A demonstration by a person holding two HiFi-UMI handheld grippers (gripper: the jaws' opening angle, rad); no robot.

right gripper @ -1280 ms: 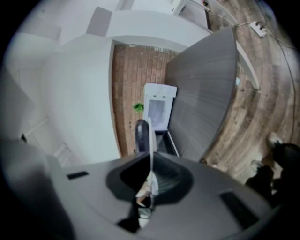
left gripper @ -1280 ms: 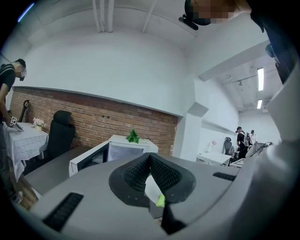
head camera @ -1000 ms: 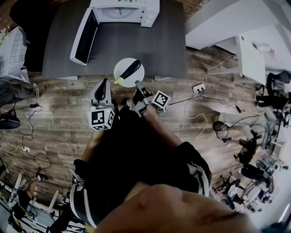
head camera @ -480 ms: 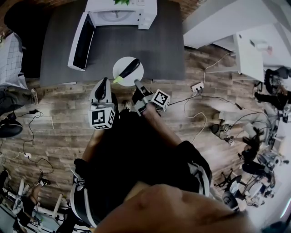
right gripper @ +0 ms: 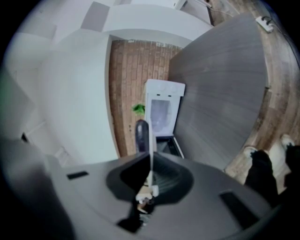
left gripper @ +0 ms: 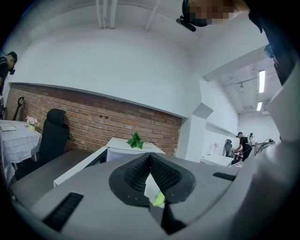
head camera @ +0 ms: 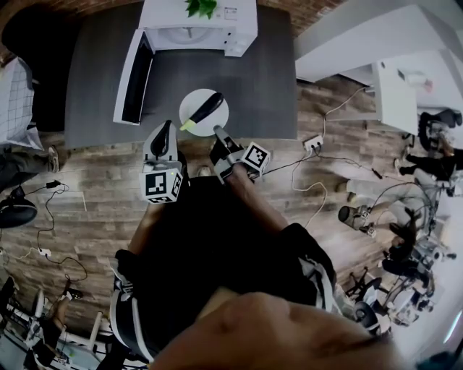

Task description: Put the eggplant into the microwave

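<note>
A dark eggplant (head camera: 208,106) with a green stem lies on a white plate (head camera: 218,120) over the front part of the grey table (head camera: 249,79). My right gripper (head camera: 217,133) is shut on the plate's near rim; in the right gripper view the rim (right gripper: 151,165) runs edge-on between the jaws with the eggplant (right gripper: 141,135) above. My left gripper (head camera: 165,130) hangs just left of the plate, shut and empty; the green stem (left gripper: 159,199) shows through the gap behind its tips. The white microwave (head camera: 199,29) stands at the table's back, its door (head camera: 132,76) swung open to the left.
A small green plant (head camera: 201,7) sits on top of the microwave. A black office chair (head camera: 32,32) stands at the table's far left. Cables and a power strip (head camera: 315,141) lie on the wooden floor, and a white desk (head camera: 398,90) is to the right.
Both grippers and the plate with the eggplant have moved forward over the table's front edge, towards the microwave. Both grippers' jaws are unchanged.
</note>
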